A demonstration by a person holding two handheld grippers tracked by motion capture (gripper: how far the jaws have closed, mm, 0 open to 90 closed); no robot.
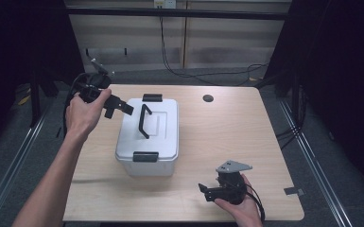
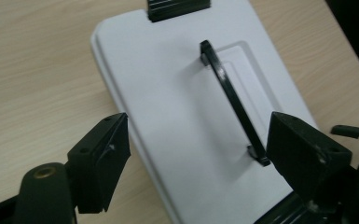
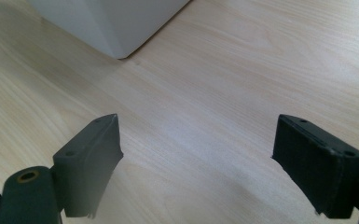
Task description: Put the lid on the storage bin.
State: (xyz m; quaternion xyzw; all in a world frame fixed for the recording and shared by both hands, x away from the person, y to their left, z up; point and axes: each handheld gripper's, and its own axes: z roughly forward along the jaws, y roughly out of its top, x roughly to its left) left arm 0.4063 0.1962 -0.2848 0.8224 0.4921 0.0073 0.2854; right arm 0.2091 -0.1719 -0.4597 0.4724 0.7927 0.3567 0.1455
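Observation:
A white plastic box (image 1: 163, 137) stands left of the table's middle, its lid on. The lid has a black handle (image 1: 144, 120) and a black latch at the far end (image 1: 152, 98) and the near end (image 1: 145, 156). My left gripper (image 1: 119, 109) hovers at the box's far left corner, open, holding nothing. In the left gripper view its jaws stand wide apart over the lid (image 2: 168, 116), with the handle (image 2: 233, 100) between them. My right gripper (image 1: 206, 192) is low near the table's front right, open and empty. The right gripper view has the box's corner (image 3: 116, 23) ahead over bare wood.
The wooden table (image 1: 227, 142) has a round dark hole (image 1: 208, 98) near its far edge and a small grey tab (image 1: 293, 191) at the front right edge. Cables (image 1: 208, 73) hang behind the table. Dark floor surrounds it.

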